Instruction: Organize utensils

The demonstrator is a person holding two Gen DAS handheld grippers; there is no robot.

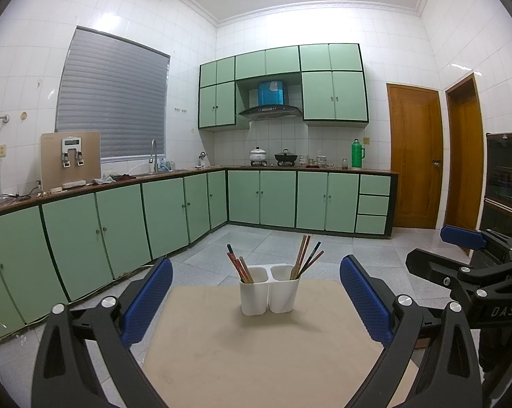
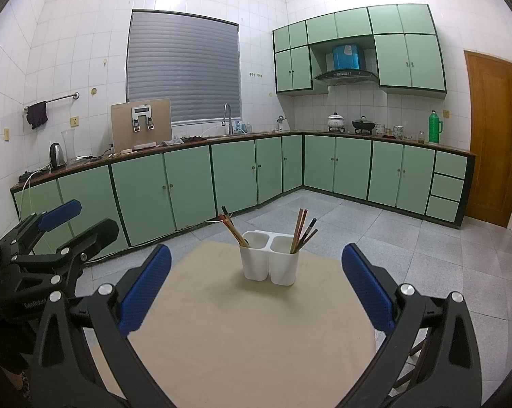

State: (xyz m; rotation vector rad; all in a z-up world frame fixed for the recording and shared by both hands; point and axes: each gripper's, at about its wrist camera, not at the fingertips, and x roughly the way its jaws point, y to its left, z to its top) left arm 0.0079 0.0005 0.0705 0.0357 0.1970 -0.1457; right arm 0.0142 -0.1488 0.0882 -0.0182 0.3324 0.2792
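Note:
A white two-compartment utensil holder [image 1: 269, 289] [image 2: 269, 265] stands upright near the far edge of a small beige table [image 1: 256, 346] [image 2: 249, 323]. Several red and brown chopsticks [image 1: 238, 265] [image 2: 234, 229] lean left in its left compartment. Several brown and dark chopsticks [image 1: 306, 258] [image 2: 303, 231] lean right in its right compartment. My left gripper [image 1: 256, 292] is open, its blue pads wide apart with nothing between them, short of the holder. My right gripper [image 2: 256, 278] is open too, empty, also short of the holder. Each gripper shows at the edge of the other's view.
Grey tiled floor [image 2: 409, 255] surrounds the table. Green base cabinets [image 1: 126, 224] [image 2: 194, 183] line the far walls in an L, with a sink, pots and a green flask [image 1: 357, 153] on the counter. Two wooden doors [image 1: 415, 156] are at the right.

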